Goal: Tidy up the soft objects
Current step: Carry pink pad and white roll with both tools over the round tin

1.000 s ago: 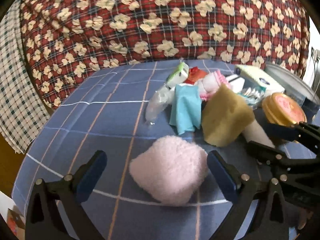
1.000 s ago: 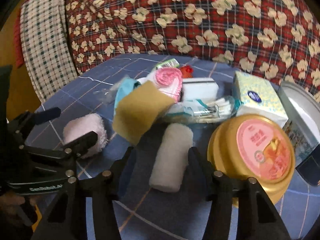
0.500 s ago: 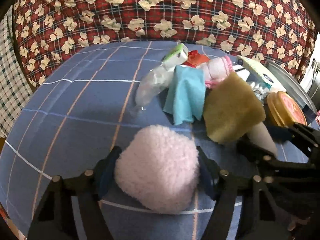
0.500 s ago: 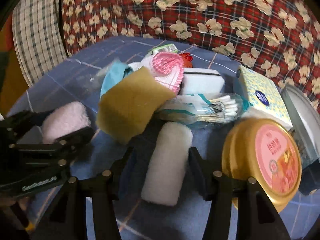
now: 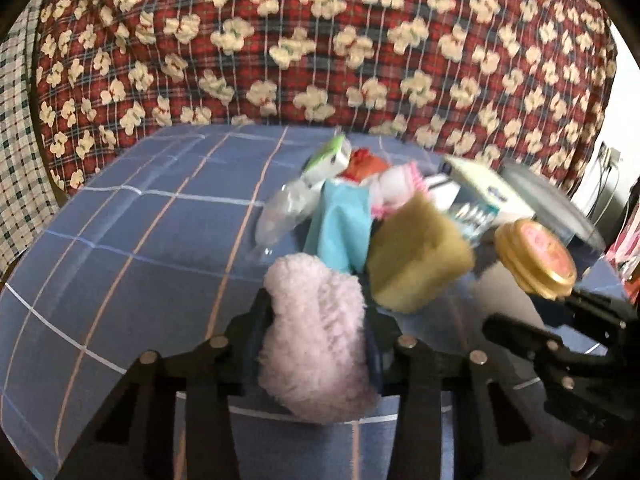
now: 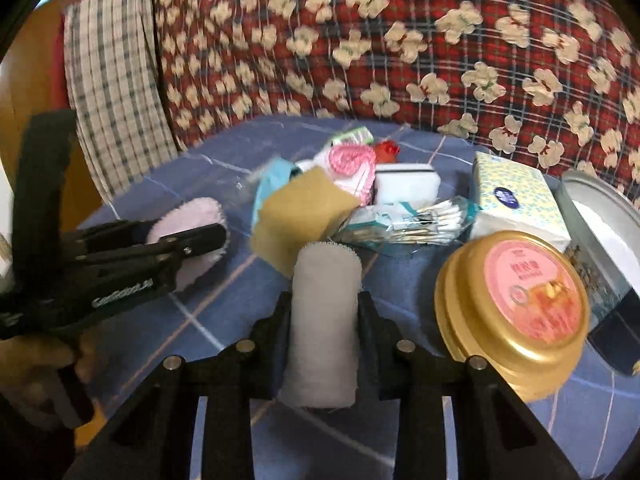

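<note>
A fluffy pale-pink pad (image 5: 316, 336) is squashed narrow between the fingers of my left gripper (image 5: 316, 320), whose jaws are closing on it. In the right wrist view a white rolled towel (image 6: 324, 320) stands lengthwise between the pads of my right gripper (image 6: 324, 312); those jaws are closing too and press on its sides. The left gripper (image 6: 192, 240) with the pink pad (image 6: 188, 216) shows at the left of that view. The right gripper (image 5: 528, 310) shows at the right edge of the left wrist view, blurred.
On the blue checked tablecloth (image 5: 120, 260) lies a heap: mustard cloth (image 6: 300, 212), teal cloth (image 5: 340, 232), pink-and-white rolled cloth (image 6: 352, 164), cotton swab pack (image 6: 420, 220), tissue pack (image 6: 516, 204). A gold tin with a pink lid (image 6: 516, 300) stands right of the roll. A red floral cover (image 5: 320, 40) rises behind.
The left jaws went from wide open around the pink pad to pinching it, folding it narrow. The right jaws closed onto the white roll. Both views shifted slightly.
</note>
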The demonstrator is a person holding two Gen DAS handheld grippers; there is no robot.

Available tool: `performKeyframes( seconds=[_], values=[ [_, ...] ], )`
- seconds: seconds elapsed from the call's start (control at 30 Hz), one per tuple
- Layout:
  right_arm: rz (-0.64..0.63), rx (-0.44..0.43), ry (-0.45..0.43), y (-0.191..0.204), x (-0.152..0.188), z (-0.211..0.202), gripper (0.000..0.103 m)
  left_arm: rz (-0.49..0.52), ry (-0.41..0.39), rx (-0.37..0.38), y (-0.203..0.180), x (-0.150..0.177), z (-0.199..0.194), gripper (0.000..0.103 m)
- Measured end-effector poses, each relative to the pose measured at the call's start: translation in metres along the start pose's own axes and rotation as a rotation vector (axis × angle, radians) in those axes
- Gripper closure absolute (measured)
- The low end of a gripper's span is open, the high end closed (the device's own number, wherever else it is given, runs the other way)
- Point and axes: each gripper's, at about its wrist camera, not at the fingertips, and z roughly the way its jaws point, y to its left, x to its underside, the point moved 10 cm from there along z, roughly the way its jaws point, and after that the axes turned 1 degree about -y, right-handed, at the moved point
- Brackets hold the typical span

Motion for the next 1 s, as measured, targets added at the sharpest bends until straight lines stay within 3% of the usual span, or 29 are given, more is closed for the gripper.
performKeyframes(
  seconds=[0.13, 0.23, 0.33, 0.43, 0.57, 0.77, 1.0],
  values=[
    [0.062, -0.065, -0.096, -0.012, -0.003, -0.03, 0.069, 0.0, -0.085, 0.041, -0.015, -0.018, -0.019, 0.062],
    [0.06, -0.023, -0.209, -0.031, -0.011, -0.059, 0.069, 0.028, -0.145, 0.067, -0.035, -0.032, -0.03, 0.062],
    [0.07, 0.082, -0.323, -0.066, -0.022, -0.093, 0.069, 0.05, -0.191, 0.108, -0.061, -0.045, -0.035, 0.062],
    [0.076, 0.285, -0.396, -0.117, -0.029, -0.123, 0.069, 0.067, -0.226, 0.155, -0.09, -0.059, -0.035, 0.062],
    [0.127, 0.424, -0.415, -0.175, -0.028, -0.14, 0.069, 0.101, -0.266, 0.238, -0.139, -0.076, -0.031, 0.062],
    [0.21, 0.577, -0.394, -0.251, -0.022, -0.151, 0.069, 0.126, -0.262, 0.354, -0.211, -0.09, -0.017, 0.062],
    [0.287, 0.665, -0.332, -0.312, -0.007, -0.139, 0.069, 0.194, -0.221, 0.416, -0.294, -0.093, 0.008, 0.062]
  ],
)
